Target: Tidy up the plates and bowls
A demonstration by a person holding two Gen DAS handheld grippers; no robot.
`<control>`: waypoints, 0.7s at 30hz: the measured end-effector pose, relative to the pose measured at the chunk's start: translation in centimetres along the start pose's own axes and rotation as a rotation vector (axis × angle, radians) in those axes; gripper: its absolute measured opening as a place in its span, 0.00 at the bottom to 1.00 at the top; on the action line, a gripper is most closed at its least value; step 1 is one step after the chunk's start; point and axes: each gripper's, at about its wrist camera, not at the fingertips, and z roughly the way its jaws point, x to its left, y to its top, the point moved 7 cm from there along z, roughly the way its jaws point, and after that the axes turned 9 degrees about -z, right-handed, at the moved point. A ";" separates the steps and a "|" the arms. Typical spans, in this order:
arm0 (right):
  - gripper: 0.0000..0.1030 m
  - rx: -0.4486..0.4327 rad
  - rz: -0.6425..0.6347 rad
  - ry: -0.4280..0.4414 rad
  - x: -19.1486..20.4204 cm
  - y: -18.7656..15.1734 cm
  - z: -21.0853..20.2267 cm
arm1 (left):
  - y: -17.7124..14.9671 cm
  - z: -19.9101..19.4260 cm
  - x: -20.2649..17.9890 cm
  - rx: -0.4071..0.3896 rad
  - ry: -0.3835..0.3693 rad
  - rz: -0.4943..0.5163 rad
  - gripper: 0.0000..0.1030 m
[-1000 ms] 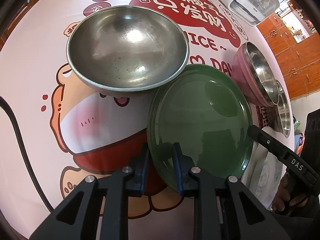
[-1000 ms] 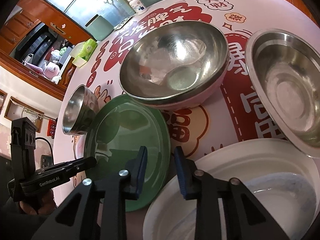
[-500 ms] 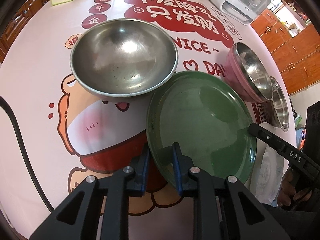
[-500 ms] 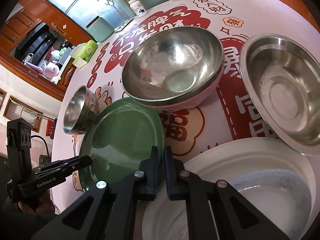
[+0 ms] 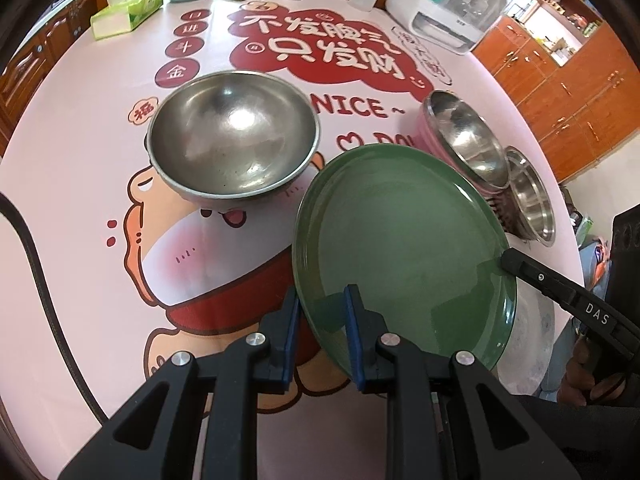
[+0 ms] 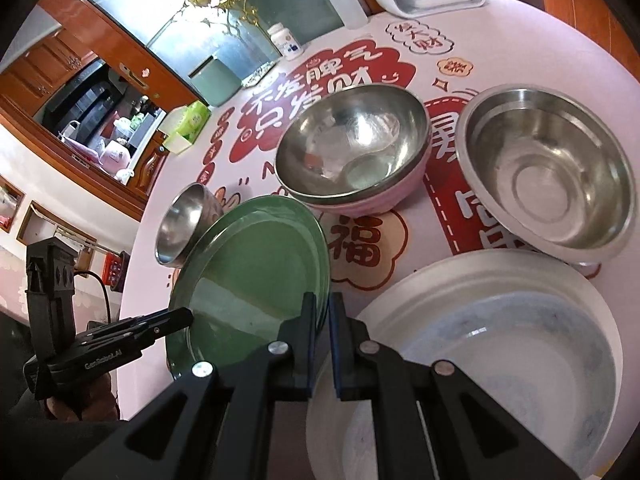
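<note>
Green glazed round plate (image 5: 404,240) hangs tilted above the pink printed worktop (image 5: 80,184), pinched at opposite rims by the left gripper (image 5: 320,320) and right gripper (image 6: 322,320), beside a white plate (image 6: 500,320) and steel bowls (image 5: 234,144).

I count three steel bowls (image 6: 548,184), one of them pink-sided (image 6: 356,168). I see one green plate (image 6: 256,276) and one white plate (image 6: 500,344).

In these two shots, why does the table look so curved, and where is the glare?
Left wrist view: the fisheye lens bows the table; glare sits in the steel bowl. Right wrist view: same bending, with bright reflections across the green plate and pink bowl; both are sharp.
</note>
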 end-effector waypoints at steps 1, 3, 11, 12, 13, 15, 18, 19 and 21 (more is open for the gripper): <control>0.06 -0.006 0.000 -0.003 0.0 -0.2 -0.4 | -0.2 -0.3 -0.2 -0.005 0.000 0.008 0.19; 0.06 -0.014 0.001 -0.007 0.0 -0.6 -0.9 | -0.5 -0.7 -0.5 -0.013 0.001 0.023 0.19; 0.06 -0.037 0.028 -0.018 -0.6 -2.3 -2.9 | -2.0 -1.5 -2.3 -0.026 -0.001 0.082 0.19; 0.06 -0.036 0.034 -0.022 -0.8 -2.6 -3.1 | -2.2 -1.5 -2.6 -0.025 0.000 0.094 0.19; 0.06 -0.035 0.038 -0.024 -0.9 -2.7 -3.3 | -2.4 -1.6 -2.9 -0.024 0.000 0.100 0.19; 0.06 -0.035 0.051 -0.031 -1.4 -3.3 -3.7 | -2.9 -1.7 -3.5 -0.023 0.003 0.122 0.19; 0.06 -0.035 0.068 -0.040 -2.1 -4.0 -4.4 | -3.6 -1.6 -4.6 -0.018 0.005 0.154 0.19; 0.06 -0.036 0.075 -0.043 -2.4 -4.3 -4.6 | -3.9 -1.5 -5.0 -0.017 0.002 0.167 0.19; 0.06 -0.038 0.093 -0.046 -3.0 -4.8 -5.1 | -4.1 -1.3 -5.7 -0.014 0.002 0.186 0.19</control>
